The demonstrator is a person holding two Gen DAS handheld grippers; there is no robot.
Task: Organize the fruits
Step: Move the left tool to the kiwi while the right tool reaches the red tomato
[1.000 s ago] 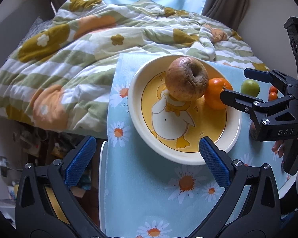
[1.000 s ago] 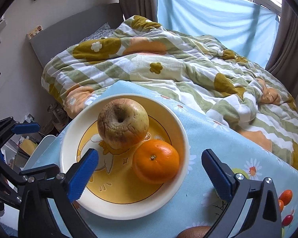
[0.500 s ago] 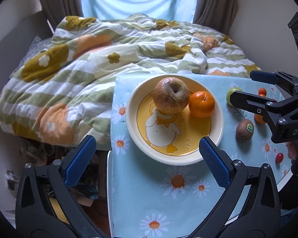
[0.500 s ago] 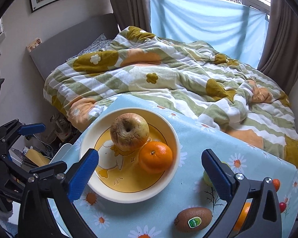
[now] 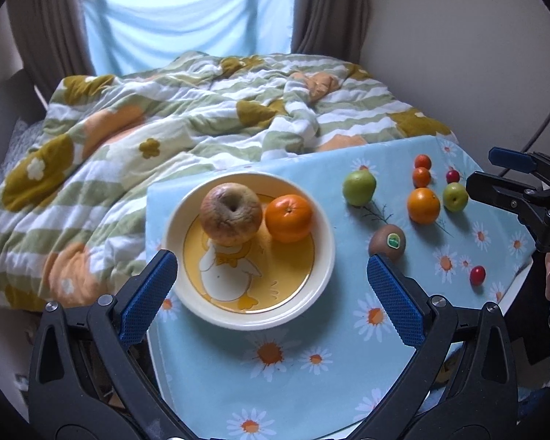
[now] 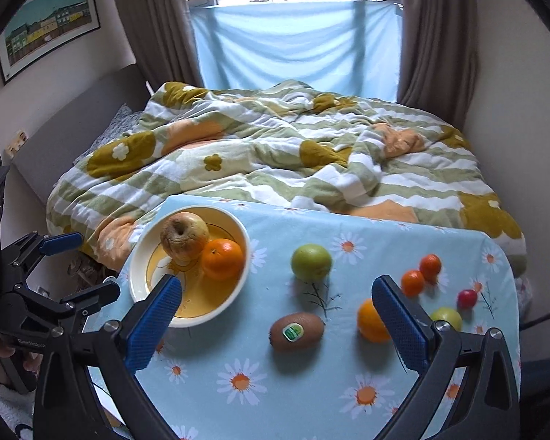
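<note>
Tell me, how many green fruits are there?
2: a big green fruit on the cloth right of the plate, and a small green fruit beside the loose orange.

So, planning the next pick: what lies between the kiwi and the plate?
Only bare daisy cloth separates kiwi from plate, clearest in the right wrist view.

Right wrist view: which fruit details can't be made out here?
- Loose orange: right side hidden behind the right hand-held gripper finger.
- Small green fruit: lower part hidden by the same finger.
- Kiwi sticker: print too small to read.
- Bowl near rim: covered by the other finger.
</note>
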